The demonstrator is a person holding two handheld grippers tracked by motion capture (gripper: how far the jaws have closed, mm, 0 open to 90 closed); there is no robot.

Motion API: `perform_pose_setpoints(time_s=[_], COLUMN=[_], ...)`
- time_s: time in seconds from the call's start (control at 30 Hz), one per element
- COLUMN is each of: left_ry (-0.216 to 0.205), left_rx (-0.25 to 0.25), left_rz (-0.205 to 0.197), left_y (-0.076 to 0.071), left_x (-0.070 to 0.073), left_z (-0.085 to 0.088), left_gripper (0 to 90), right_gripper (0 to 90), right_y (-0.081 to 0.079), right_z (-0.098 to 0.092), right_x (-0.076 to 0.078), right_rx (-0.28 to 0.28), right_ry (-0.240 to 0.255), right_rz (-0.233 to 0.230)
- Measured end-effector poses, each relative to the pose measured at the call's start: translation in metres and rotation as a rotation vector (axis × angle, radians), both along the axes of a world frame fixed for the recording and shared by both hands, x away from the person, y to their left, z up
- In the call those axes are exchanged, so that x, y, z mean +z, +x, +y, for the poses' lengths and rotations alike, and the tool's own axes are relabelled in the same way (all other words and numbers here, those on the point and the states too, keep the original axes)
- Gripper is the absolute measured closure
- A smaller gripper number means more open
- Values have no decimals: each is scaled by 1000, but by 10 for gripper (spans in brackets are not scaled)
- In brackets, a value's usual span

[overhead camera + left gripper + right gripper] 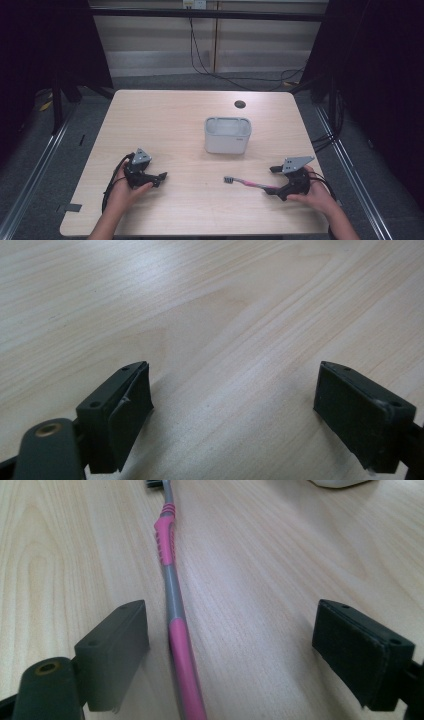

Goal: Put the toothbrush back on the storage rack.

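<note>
Right hand-held gripper (pixel 230 650) gapes wide around one toothbrush (pixel 172 605); one tub (pixel 227 135) beyond.

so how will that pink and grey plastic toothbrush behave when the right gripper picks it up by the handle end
The pink and grey plastic toothbrush is thin and long, so it probably feels light and fairly stiff. Lying flat on the wooden table with a narrow smooth handle, it may twist or slip between the open right gripper as the jaws close.

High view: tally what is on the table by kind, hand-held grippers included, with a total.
Toothbrush, pink and grey: 1
Container, white and open-topped: 1
Grippers: 2, left gripper and right gripper
Total: 4
</note>
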State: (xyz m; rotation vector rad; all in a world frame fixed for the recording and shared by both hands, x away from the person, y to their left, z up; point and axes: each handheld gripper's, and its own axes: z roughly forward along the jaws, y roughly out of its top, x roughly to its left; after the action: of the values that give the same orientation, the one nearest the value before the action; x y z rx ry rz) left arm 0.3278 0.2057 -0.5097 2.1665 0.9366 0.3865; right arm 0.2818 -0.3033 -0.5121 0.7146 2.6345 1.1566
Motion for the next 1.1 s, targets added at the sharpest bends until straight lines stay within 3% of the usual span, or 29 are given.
perform_pose_setpoints(time_s=[0.13,0.37,0.5,0.67,0.7,1.0,1.1], left_ry=[1,0,0,-2,0,-1,0], left_rx=[-4,-2,-2,-1,-2,-2,-2], left_rz=[2,1,1,2,1,1,1], left_y=[0,0,0,0,0,0,0], left_x=[0,0,0,0,0,0,0], left_z=[0,0,0,0,0,0,0], left_gripper=[145,145,145,145,145,145,145], right_gripper=[146,159,222,243,273,360,383], right_y=[0,2,4,8,11,21,22], right_z=[2,14,22,31,37,65,75], right_x=[2,11,18,26,31,49,52], right_rx=[-15,-47,-20,-20,-3,36,61], right_ry=[-11,-106,-157,-171,-206,-256,-293], right_rz=[14,71,88,110,133,195,201])
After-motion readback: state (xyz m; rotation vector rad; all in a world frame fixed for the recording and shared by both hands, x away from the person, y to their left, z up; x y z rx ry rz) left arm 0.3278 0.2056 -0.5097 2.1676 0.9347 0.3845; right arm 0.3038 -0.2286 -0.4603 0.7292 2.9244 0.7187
